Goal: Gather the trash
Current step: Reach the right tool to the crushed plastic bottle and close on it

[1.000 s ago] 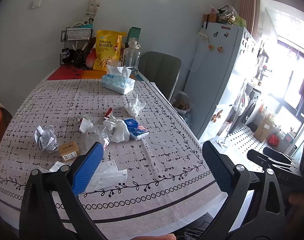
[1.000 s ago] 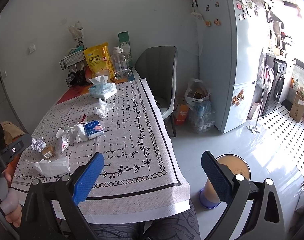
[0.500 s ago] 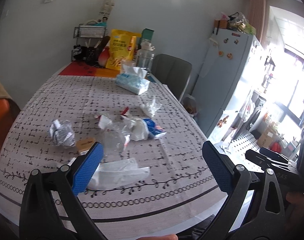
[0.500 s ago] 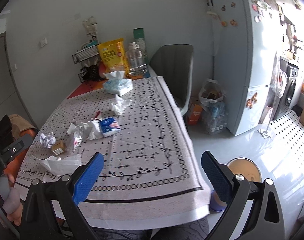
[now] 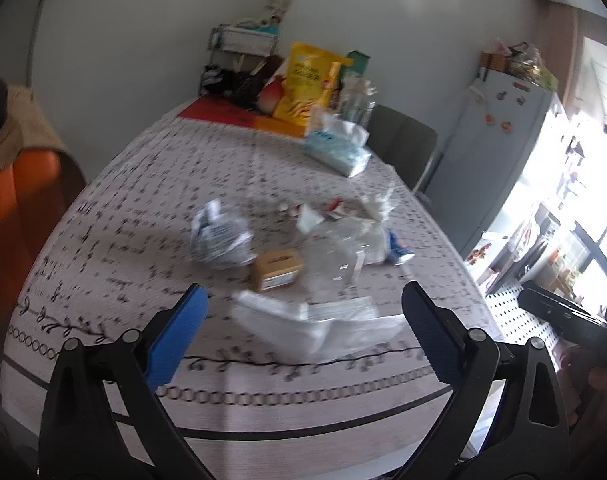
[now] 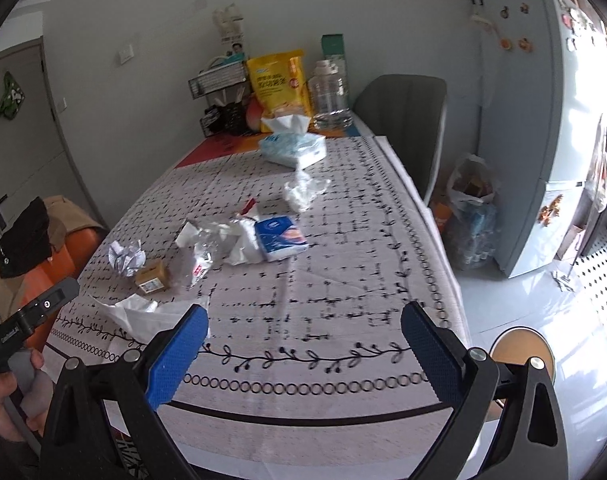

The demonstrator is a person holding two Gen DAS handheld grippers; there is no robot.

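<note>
Trash lies on the patterned tablecloth [image 6: 343, 288]: a white plastic bag [image 5: 319, 326] near the front edge, a small brown box [image 5: 277, 270], a crumpled paper ball [image 5: 219, 236], a clear crushed wrapper [image 5: 335, 256], a blue tissue pack [image 6: 281, 238] and a crumpled clear plastic piece [image 6: 303, 192]. My left gripper [image 5: 303, 328] is open and empty, just in front of the white bag [image 6: 143, 316]. My right gripper [image 6: 303, 344] is open and empty over the table's front edge.
A tissue box [image 6: 293, 146], a yellow snack bag [image 6: 277, 82], a water jug [image 6: 329, 94] and a wire rack [image 6: 217, 80] stand at the far end. A grey chair [image 6: 403, 120], a fridge [image 6: 543, 120] and a round bin [image 6: 521, 354] are on the right. An orange chair [image 5: 15, 200] stands left.
Both grippers have moved left and closer to the table. The white bag now lies between my left gripper's fingers in view. Both stay open.
</note>
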